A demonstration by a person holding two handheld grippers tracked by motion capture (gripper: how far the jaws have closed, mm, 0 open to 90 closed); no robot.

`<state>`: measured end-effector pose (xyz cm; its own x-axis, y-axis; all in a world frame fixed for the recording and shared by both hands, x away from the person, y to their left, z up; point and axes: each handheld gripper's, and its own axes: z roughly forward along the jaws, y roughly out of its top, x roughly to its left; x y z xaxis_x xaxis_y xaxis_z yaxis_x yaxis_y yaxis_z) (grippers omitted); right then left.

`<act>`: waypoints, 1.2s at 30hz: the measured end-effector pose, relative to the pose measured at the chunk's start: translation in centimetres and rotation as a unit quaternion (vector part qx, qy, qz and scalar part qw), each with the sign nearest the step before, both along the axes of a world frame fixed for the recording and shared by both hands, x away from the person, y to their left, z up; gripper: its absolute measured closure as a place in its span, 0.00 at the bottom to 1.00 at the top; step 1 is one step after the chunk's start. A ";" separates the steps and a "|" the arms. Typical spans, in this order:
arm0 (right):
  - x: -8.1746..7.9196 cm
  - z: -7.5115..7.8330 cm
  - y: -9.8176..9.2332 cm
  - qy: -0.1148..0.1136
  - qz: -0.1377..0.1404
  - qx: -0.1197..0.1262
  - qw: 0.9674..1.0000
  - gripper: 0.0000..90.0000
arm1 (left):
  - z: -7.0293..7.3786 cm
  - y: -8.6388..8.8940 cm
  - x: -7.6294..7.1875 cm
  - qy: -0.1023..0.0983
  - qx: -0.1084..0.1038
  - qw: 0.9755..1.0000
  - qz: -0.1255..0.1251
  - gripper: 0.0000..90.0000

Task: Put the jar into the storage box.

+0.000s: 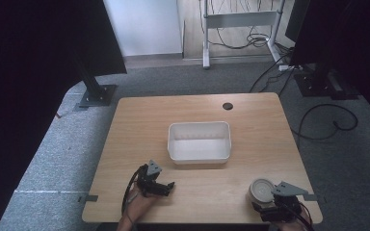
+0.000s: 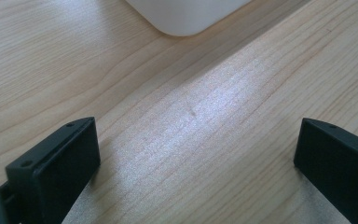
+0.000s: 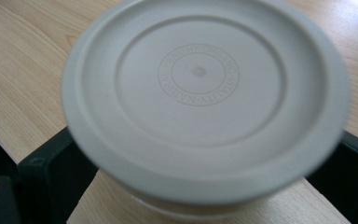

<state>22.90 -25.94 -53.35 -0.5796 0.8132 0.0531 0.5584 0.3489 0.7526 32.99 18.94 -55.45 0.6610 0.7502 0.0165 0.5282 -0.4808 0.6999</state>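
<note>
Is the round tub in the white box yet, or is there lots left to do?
Not yet. The white box has nothing in it, so nothing looks finished. The right gripper has its jaws around the round tub at the table's near edge; whether they are squeezing it is unclear. The left gripper sits open on bare wood. Lifting and dropping it in probably remain.

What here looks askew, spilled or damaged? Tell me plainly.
Nothing stands out. The white tub sits upright and empty mid-table, square to the edges. The round lidded container stands upright between the right gripper jaws; no spill shows. The left gripper is open over bare wood.
</note>
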 end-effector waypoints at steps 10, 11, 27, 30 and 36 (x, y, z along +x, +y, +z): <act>-0.1 -0.1 0.8 -0.011 -0.021 -0.009 1.000 0.11 | 0.0 0.0 0.0 0.000 0.000 1.000 0.000 0.00; -0.1 0.0 1.0 -0.010 -0.026 -0.012 1.000 0.11 | 0.0 0.0 0.0 0.000 0.000 1.000 0.000 0.00; 0.5 1.0 1.8 -0.025 -0.043 -0.019 0.999 0.11 | 0.0 0.0 0.0 0.001 0.000 1.000 0.000 0.00; 0.8 1.1 2.1 -0.025 -0.042 -0.022 0.999 0.11 | 0.0 0.0 0.0 0.000 0.000 1.000 0.000 0.00; 1.3 1.4 2.8 -0.028 -0.041 -0.025 0.998 0.11 | 0.0 0.0 0.0 0.001 0.000 1.000 0.000 0.00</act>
